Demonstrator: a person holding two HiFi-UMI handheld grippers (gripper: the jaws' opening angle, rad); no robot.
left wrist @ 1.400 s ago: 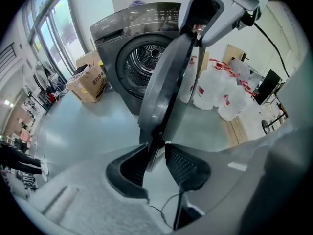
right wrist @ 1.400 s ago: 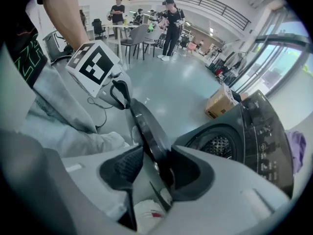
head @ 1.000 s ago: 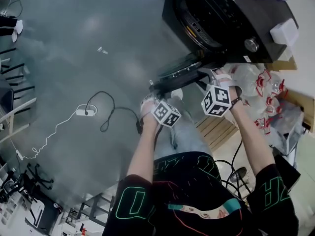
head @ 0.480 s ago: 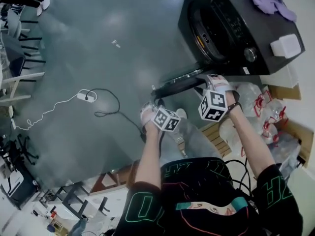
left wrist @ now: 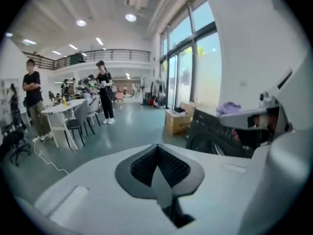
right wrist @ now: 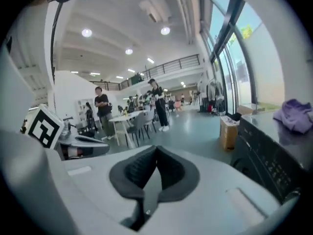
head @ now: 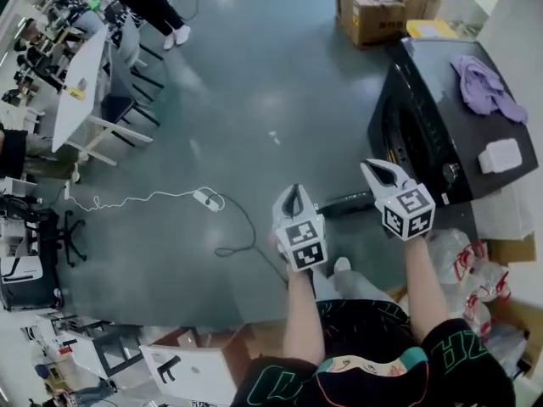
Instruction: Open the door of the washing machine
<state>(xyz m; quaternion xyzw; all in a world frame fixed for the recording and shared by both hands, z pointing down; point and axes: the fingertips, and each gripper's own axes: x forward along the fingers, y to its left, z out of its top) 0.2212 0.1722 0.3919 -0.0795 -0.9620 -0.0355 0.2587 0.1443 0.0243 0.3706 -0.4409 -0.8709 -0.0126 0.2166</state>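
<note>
The black washing machine (head: 441, 134) stands at the right, its round drum opening (head: 405, 138) facing left. Its door (head: 346, 203) hangs swung out, seen edge-on low beside the front. My left gripper (head: 293, 195) is held up in the air left of the door, jaws shut and empty. My right gripper (head: 375, 171) floats just in front of the machine, also shut on nothing, touching nothing. In the left gripper view the shut jaws (left wrist: 157, 153) point past the machine (left wrist: 215, 136). The right gripper (right wrist: 155, 156) points into the hall, with the machine (right wrist: 269, 155) at its right.
A purple cloth (head: 484, 87) and a white box (head: 499, 155) lie on the machine's top. Cardboard boxes (head: 373, 7) stand behind it, plastic bags (head: 458, 261) by my right arm. A power strip with cable (head: 206, 197) lies on the floor. Tables, chairs (head: 85, 75) and standing people (left wrist: 104, 89) are further off.
Both grippers have come up from beside the open door, rolled upright and shut. The head view has risen, so the machine now looks smaller and farther.
</note>
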